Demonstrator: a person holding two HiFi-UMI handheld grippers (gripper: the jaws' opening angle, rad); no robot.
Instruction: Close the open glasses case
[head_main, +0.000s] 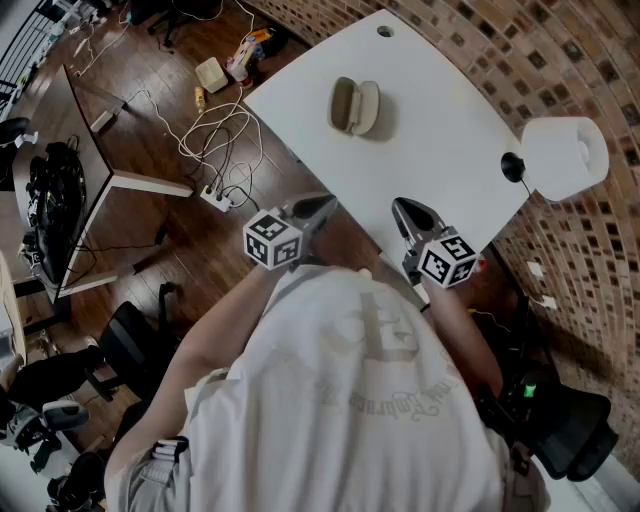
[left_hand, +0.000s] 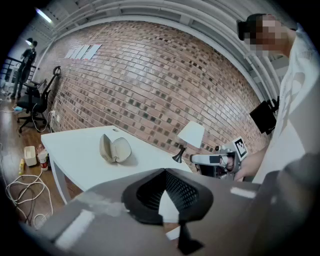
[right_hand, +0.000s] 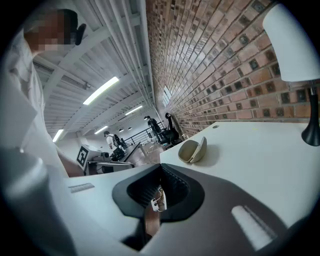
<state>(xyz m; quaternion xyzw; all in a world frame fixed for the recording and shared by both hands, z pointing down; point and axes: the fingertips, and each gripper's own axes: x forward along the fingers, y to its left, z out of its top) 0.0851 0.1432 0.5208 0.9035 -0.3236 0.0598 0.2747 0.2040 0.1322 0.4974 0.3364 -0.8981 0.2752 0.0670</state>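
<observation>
The beige glasses case (head_main: 355, 105) lies open like a clam on the far half of the white table (head_main: 440, 140). It also shows in the left gripper view, case (left_hand: 114, 148), and in the right gripper view, case (right_hand: 193, 150). My left gripper (head_main: 322, 206) hovers at the table's near edge, well short of the case, its jaws together and empty. My right gripper (head_main: 402, 208) is beside it over the near edge, also shut with nothing held. From their own cameras, the left gripper (left_hand: 165, 173) and right gripper (right_hand: 161, 168) both point toward the case.
A white-shaded lamp (head_main: 563, 157) on a black base stands at the table's right corner, close to the brick wall (head_main: 520, 50). A power strip with tangled cables (head_main: 215, 195) lies on the wooden floor left of the table, next to a dark desk (head_main: 85, 170).
</observation>
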